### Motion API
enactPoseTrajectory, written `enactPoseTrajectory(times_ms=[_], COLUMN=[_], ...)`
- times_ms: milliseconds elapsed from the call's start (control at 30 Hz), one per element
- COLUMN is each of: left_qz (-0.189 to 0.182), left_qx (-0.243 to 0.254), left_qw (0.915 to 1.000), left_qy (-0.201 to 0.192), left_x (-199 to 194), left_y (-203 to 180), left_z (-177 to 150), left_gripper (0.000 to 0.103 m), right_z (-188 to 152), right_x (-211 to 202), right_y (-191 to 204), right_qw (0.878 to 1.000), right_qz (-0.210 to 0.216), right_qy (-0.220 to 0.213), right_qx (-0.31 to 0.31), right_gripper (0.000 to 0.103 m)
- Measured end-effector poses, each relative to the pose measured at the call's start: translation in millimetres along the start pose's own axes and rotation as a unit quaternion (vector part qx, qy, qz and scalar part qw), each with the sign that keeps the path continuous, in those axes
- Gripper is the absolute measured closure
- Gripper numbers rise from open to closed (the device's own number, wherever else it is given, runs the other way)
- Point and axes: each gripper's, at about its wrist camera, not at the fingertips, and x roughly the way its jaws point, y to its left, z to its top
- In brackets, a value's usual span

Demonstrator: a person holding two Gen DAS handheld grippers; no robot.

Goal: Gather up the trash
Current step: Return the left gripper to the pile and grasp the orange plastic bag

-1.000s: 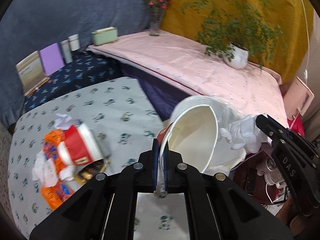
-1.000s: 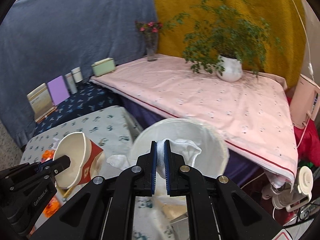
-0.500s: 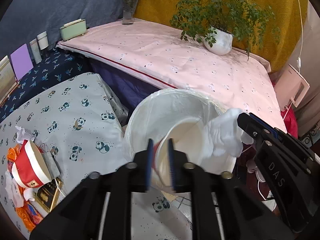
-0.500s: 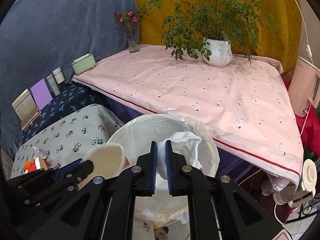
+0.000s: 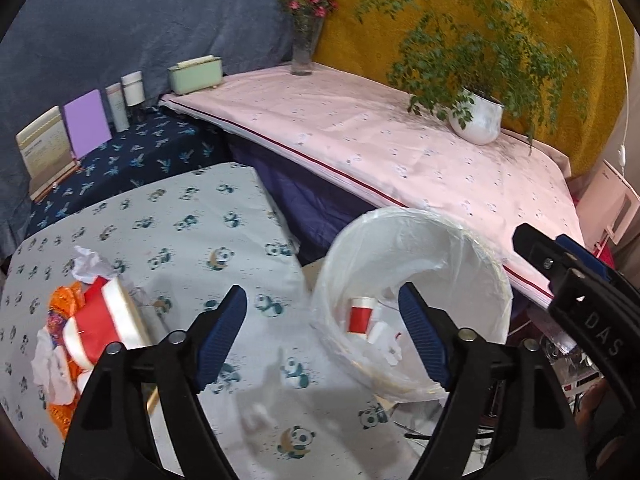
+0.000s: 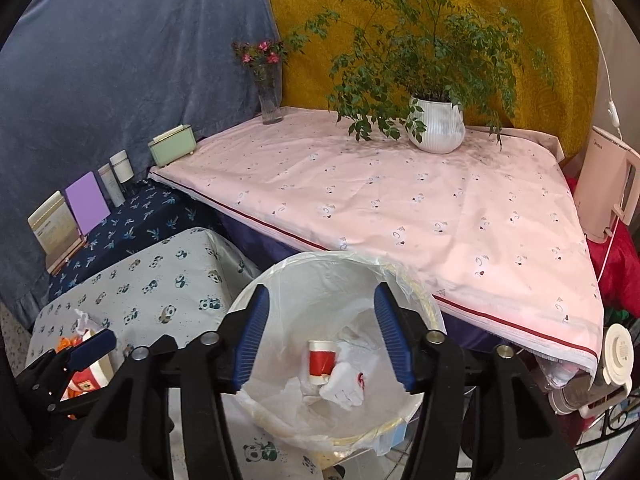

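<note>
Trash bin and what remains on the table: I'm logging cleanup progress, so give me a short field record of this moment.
bin: round bin lined with a clear plastic bag, beside the panda-print tablecloth
in bin: small red-and-white paper cup, crumpled white tissue
left gripper: jaws opening, nothing between them
right gripper: jaws opening above the bin, nothing between them
still on table: red-and-white paper bucket, orange wrappers, white tissues

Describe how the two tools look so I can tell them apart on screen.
Both match: black plastic frames with silver screws and ribbed blue pads. The left tool shows no lettering in its own view; the right tool shows white "DAS" lettering on its side in the left wrist view. No cables or sleeves are visible.
</note>
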Motion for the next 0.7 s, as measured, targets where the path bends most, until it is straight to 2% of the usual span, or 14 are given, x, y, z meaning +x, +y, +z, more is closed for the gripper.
enactPoseTrajectory(times_ms=[33,167,300,567,700], left_qz=[0.008,0.036,0.069,0.148,0.161], left_qx=[-0.003,-0.023,-0.053,-0.109,-0.144], left_qw=[1.0,0.9991,0.9962,0.9818,0.9734], left_qy=[-0.002,-0.008,0.0,0.047,0.076], left_x=[-4.0,-18.8,-31.5,-47.5,-51.3], left_y=[5.1,29.6,61.8,132.4,164.8], left_z=[-1.5,-9.3,-21.9,-62.4,-82.8], left_gripper=[0.02,0.014,0.012,0.011,0.011], right_z=[-0.3,-4.5,-11.5,-35.8,-51.7], right_x=[-2.7,-14.9,-23.7,-31.1,-31.7], right_y=[2.5,18.6,41.9,93.9,118.1], right_qw=[1.0,1.0,0.999,0.995,0.992], right_qz=[0.002,0.015,0.026,0.068,0.086], right_qy=[-0.001,-0.007,-0.006,0.015,0.03], right_qx=[-0.001,-0.01,-0.031,-0.069,-0.087], right_gripper=[0.043,0.035,0.032,0.03,0.029])
